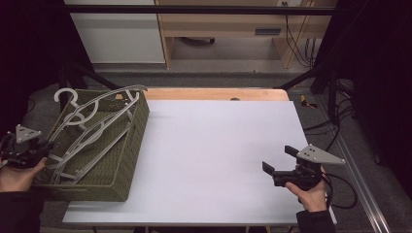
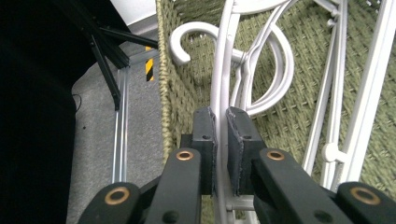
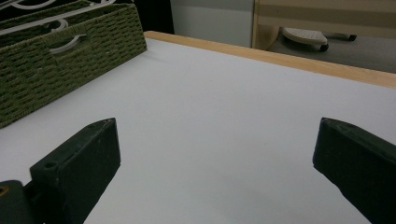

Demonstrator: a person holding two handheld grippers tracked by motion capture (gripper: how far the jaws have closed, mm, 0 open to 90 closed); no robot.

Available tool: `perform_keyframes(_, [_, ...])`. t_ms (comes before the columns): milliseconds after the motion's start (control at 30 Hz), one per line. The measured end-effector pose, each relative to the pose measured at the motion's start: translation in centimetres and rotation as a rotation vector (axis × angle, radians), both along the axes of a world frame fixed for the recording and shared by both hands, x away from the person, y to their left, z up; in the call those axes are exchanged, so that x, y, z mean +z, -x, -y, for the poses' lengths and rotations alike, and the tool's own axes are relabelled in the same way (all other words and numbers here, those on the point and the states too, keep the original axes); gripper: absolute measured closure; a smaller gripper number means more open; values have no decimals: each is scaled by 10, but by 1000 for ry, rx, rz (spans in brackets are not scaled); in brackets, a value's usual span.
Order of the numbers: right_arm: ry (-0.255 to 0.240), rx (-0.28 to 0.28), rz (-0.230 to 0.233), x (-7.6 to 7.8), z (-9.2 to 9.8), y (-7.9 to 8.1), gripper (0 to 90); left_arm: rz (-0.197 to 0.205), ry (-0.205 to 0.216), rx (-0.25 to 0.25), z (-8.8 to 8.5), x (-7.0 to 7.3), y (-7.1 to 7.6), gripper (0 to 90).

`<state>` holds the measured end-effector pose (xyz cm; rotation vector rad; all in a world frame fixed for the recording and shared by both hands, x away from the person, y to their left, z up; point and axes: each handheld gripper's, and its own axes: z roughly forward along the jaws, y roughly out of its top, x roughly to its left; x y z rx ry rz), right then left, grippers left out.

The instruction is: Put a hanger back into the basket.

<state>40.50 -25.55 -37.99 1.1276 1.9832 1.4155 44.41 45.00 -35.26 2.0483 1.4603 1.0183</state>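
Hanger (image 2: 219, 88) white, no readable label, clamped by left hand-held gripper (image 2: 221, 123) in basket (image 1: 127, 160); right hand-held gripper (image 3: 217, 154) released.

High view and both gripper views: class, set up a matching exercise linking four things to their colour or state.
1. basket
2. hangers
3. left gripper
4. right gripper

A. fingers wide apart over the white table
B. woven green
C. light grey, lying in the basket
D. shut on a hanger's bar

Pairs: 1-B, 2-C, 3-D, 4-A
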Motion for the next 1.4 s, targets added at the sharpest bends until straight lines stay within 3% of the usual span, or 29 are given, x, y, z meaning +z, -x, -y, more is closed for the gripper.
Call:
perform_keyframes(133, [1, 0, 0, 0, 0, 0, 12, -13, -14, 10, -5, -1, 2, 827])
perform_keyframes(400, [2, 0, 0, 0, 0, 0, 12, -19, 4, 21, -15, -5, 6, 827])
perform_keyframes(667, [4, 5, -2, -1, 0, 0, 12, -31, -21, 36, -18, -8, 5, 827])
perform_keyframes(833, [5, 4, -5, -1, 0, 0, 12, -52, -49, 35, -11, -11, 2, 827])
perform_keyframes(1200, [8, 7, -8, -2, -1, -1, 12, -108, -14, 61, 4, -22, 2, 824])
perform_keyframes(1400, [8, 6, -9, -2, -1, -1, 12, -110, -7, 46, 11, -23, 2, 820])
